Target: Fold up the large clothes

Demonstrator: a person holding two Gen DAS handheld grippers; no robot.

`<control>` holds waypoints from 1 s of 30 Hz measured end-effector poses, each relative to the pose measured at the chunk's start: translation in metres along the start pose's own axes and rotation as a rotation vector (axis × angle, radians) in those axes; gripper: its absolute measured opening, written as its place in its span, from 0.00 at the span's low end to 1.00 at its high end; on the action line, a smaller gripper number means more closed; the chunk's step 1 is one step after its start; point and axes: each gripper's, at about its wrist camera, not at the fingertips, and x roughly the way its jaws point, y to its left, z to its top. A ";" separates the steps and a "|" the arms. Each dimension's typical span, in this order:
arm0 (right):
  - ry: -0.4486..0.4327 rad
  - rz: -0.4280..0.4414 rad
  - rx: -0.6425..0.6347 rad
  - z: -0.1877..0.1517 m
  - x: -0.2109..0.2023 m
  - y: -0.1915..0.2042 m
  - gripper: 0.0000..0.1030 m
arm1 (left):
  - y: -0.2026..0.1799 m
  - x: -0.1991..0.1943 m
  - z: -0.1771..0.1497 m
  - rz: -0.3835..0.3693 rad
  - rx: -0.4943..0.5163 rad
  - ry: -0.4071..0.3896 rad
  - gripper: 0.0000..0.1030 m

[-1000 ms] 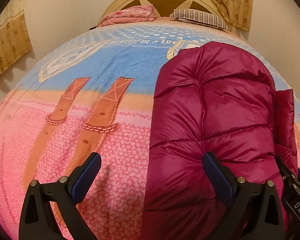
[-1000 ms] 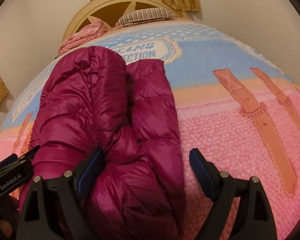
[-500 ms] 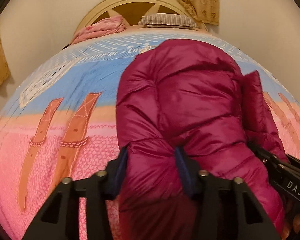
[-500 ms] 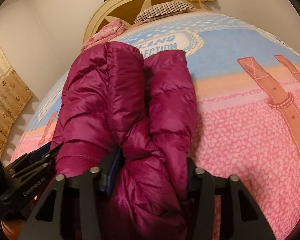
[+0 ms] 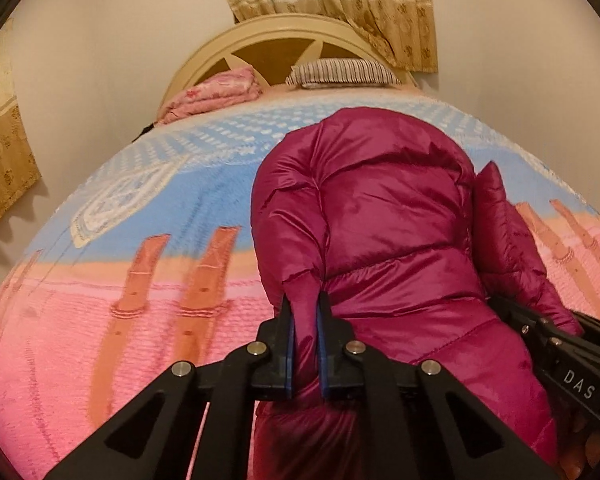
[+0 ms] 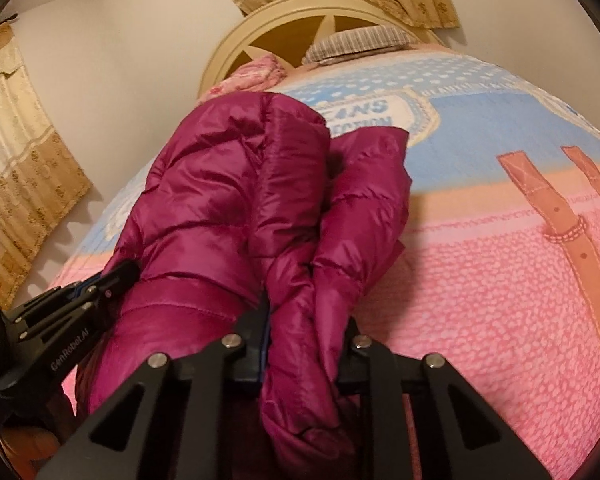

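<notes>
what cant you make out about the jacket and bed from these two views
- Jacket near hem: both views, hidden behind the gripper frames, cut by the bottom edge.
- Right gripper right pad: right wrist view, buried in jacket folds.
- Bedspread lettering: right wrist view, partly covered by the jacket.
- Bedspread pattern: left wrist view, blurred.

The puffer jacket (image 5: 388, 216) lies on the bedspread (image 5: 140, 280) in front of me, its near edge between both my grippers: my left gripper (image 5: 305, 320) at its left side, my right gripper (image 6: 304, 320) at its right. Behind the jacket, at the headboard (image 5: 268, 36), a folded blanket (image 5: 216, 94) lies left of a pillow (image 5: 342, 73). Curtains (image 5: 328, 0) hang behind the headboard.
</notes>
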 end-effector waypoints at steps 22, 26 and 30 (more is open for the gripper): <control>0.042 0.225 -0.177 0.008 0.044 0.146 0.22 | 0.153 -0.064 -0.028 0.210 -0.155 -0.051 0.07; 0.072 0.250 -0.223 0.002 0.057 0.172 0.22 | 0.177 -0.070 -0.037 0.243 -0.187 -0.043 0.07; 0.099 0.271 -0.258 -0.005 0.068 0.195 0.22 | 0.196 -0.072 -0.048 0.275 -0.221 -0.037 0.07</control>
